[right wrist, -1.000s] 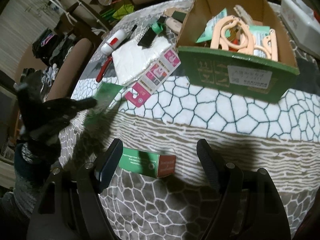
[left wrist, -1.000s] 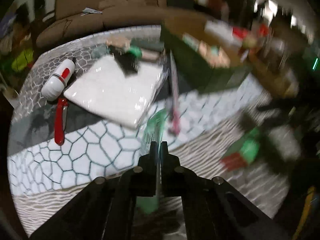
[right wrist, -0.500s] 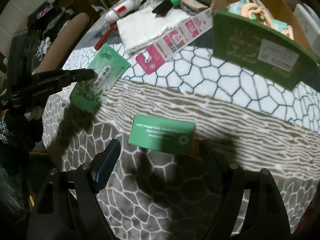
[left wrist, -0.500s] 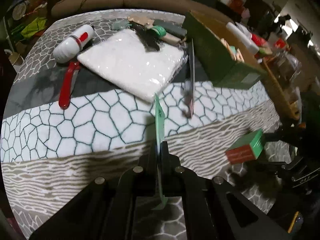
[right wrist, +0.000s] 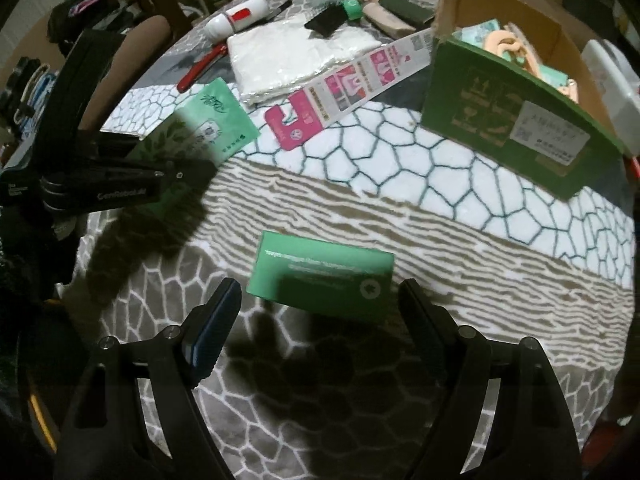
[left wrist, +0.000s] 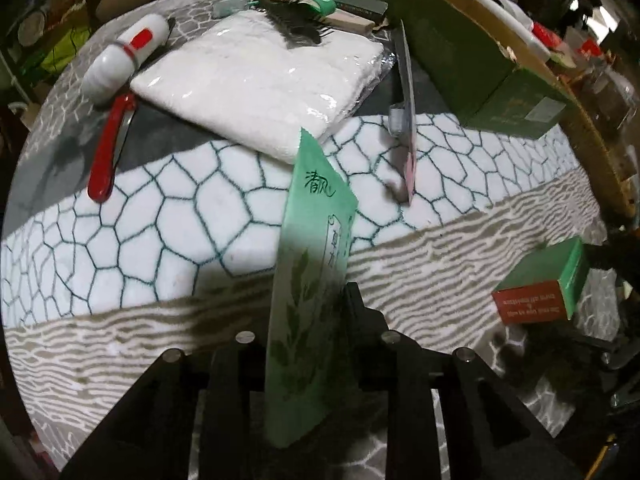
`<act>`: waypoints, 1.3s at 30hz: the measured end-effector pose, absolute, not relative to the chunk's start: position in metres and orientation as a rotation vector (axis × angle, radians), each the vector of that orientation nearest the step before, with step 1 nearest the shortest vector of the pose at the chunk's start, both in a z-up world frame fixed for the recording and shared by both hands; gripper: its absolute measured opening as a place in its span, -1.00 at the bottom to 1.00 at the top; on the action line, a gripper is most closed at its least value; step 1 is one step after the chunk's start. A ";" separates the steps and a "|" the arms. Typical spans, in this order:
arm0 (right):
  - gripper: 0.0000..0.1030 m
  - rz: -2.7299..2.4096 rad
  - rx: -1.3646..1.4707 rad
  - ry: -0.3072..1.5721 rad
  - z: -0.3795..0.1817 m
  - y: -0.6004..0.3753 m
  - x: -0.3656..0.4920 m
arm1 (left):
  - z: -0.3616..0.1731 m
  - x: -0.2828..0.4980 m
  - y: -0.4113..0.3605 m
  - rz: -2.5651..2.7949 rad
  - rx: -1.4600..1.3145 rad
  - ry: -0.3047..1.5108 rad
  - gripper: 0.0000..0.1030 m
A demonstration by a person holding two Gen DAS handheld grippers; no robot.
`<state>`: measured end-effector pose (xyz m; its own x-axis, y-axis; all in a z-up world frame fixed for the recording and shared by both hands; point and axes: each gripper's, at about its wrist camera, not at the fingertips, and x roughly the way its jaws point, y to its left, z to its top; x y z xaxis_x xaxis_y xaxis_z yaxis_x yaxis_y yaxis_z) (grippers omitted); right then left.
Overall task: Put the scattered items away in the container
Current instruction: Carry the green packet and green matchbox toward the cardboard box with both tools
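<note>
The left claw, jaws just parting, lets the green sachet loose while the right claw hangs spread wide over the green box, ready to grab.

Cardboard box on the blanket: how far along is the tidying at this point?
Partly done. The cardboard box already holds peach hangers and green packets. In hand: the left gripper, jaws just opening, has the green sachet between them, low over the blanket; the open right gripper brackets the green carton. Left out: white towel pack, pink card strip, red tool, white roller, brush.
</note>
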<state>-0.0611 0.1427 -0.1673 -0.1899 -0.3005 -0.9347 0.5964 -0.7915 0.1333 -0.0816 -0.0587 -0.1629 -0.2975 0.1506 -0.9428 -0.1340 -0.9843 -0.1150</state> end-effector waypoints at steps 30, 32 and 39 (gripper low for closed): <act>0.18 -2.044 1.396 0.375 -0.169 0.132 -0.062 | -0.150 -0.073 -0.021 2.495 -1.597 0.204 -0.81; 0.17 -2.047 1.394 0.375 -0.169 0.131 -0.062 | -0.148 -0.072 -0.021 2.500 -1.579 0.193 -0.82; 0.13 -2.062 1.400 0.318 -0.166 0.135 -0.070 | -0.136 -0.068 -0.031 2.534 -1.520 0.145 -0.93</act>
